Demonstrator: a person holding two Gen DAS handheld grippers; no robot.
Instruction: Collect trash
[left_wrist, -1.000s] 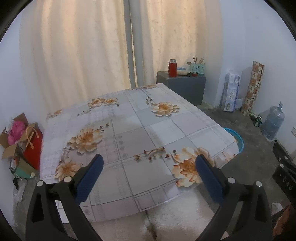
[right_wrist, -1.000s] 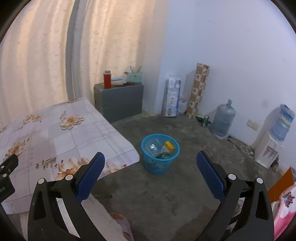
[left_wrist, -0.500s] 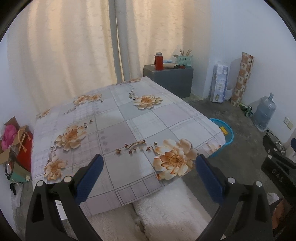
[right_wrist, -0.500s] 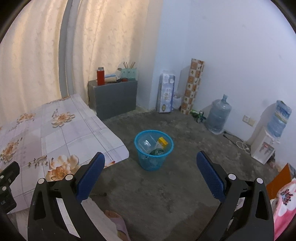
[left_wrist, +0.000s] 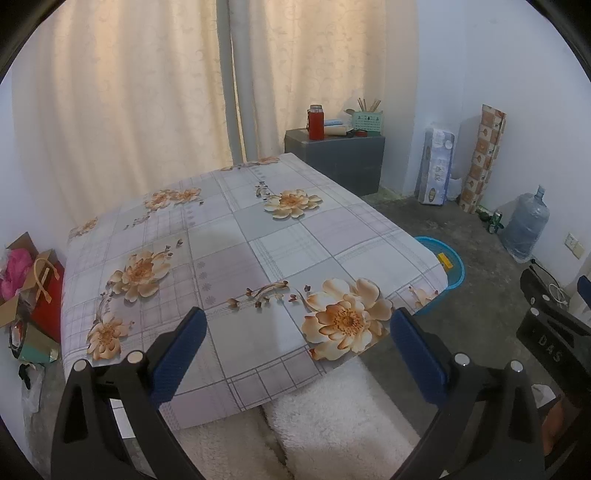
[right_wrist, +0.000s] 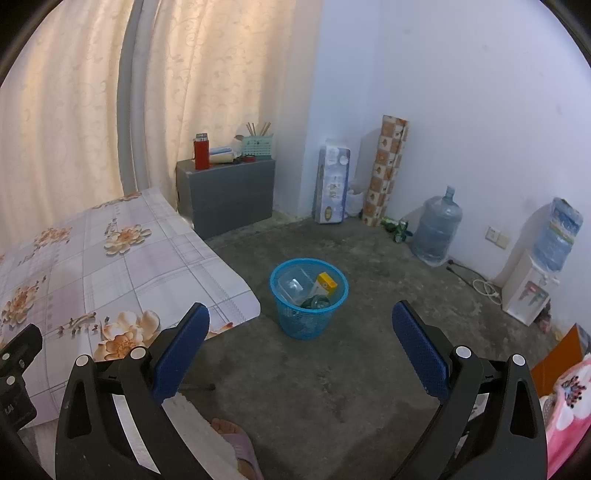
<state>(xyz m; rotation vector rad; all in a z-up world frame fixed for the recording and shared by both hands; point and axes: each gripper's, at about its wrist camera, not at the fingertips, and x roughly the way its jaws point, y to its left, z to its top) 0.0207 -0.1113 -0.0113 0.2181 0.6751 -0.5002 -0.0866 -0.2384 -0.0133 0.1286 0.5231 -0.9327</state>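
Across the left of both views spreads the counter (left_wrist: 229, 236), draped in a flowered cloth with nothing lying on it that I can make out. Beyond its far right corner the concrete floor (right_wrist: 369, 369) opens out toward a grey cabinet (right_wrist: 229, 195), a water jug (right_wrist: 436, 232) and a dispenser (right_wrist: 532, 291) along the walls.

On that floor, just beside the counter's corner, stands the blue basket (right_wrist: 309, 299), upright with its mouth facing up. It holds the trash: a clear plastic container (right_wrist: 293, 286), a yellow carton (right_wrist: 325, 282) leaning with its long axis slanted up toward the rim, and a dark item at the bottom too small to identify. From the left view only a sliver of the basket (left_wrist: 452, 266) shows past the cloth.

Both tools carry nothing. The left tool (left_wrist: 295, 350) hangs over the counter's near edge with its jaws wide apart; the right tool (right_wrist: 301, 350) looks down at the basket, jaws likewise spread.

Judging by this, collecting seems near done or done. What remains is a scan for leftovers; green cans (right_wrist: 397, 225) by the far wall may count, though that is uncertain.
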